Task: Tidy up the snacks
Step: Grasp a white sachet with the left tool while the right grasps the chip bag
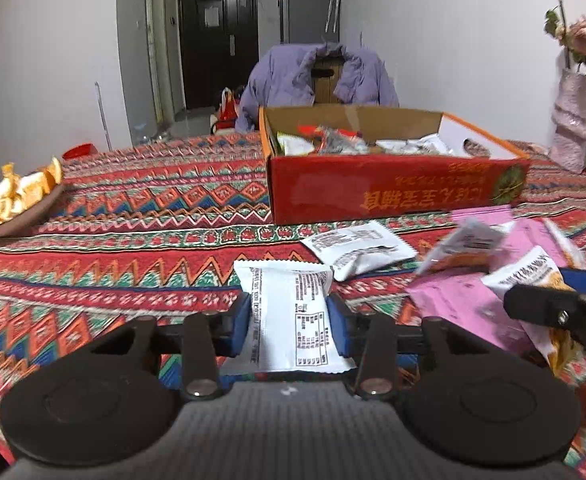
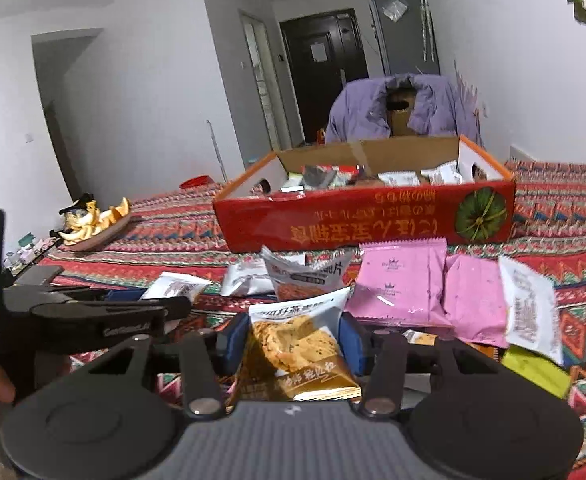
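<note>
In the left wrist view, a flat white foil packet [image 1: 293,316] with crimped ends and black print is pinched between the blue pads of the left gripper [image 1: 289,320], just above a table [image 1: 141,216] draped in a woven zigzag cloth. Beyond it an open red cardboard box [image 1: 393,188], partly filled with wrappers, is seen. Glossy pink packets [image 1: 457,304] and white ones are heaped at the right, where the black tip of the right gripper [image 1: 549,304] intrudes. A brown dish of curled orange peel [image 1: 13,200] is set at the left.

In the right wrist view, a crinkled packet [image 2: 297,344] printed with golden crisps is clamped between the pads of the right gripper [image 2: 293,344], at the near edge of the heap. The pink packets [image 2: 401,288] are spread flat just beside it, before the box [image 2: 365,220]. The left gripper [image 2: 105,312] is seen side-on at the left.
</note>
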{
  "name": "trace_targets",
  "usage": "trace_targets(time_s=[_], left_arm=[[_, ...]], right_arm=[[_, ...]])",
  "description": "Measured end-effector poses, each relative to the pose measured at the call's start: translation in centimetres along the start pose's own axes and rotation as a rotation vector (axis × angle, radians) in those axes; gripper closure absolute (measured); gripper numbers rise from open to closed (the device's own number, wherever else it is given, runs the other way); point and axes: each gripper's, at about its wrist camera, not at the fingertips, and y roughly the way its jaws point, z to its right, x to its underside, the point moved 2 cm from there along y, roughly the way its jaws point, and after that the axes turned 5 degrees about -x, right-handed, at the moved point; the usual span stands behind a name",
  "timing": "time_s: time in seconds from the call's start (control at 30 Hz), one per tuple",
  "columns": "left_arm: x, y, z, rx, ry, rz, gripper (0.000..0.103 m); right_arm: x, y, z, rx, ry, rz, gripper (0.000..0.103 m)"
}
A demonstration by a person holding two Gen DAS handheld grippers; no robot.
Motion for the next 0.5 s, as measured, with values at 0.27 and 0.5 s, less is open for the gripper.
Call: trace_targets(time_s=[0.27,0.5], left_arm=[[2.1,-9.3,0.2,0.035,-0.095,0.037,0.062],[3.5,-13.9,1.5,0.004,-0.094,0.08,0.062]], right_arm=[[1.6,-7.0,-0.4,0.011,-0.014,0.022,0.056],[3.2,-11.8,1.0,0.031,0.015,0.055,0.055]])
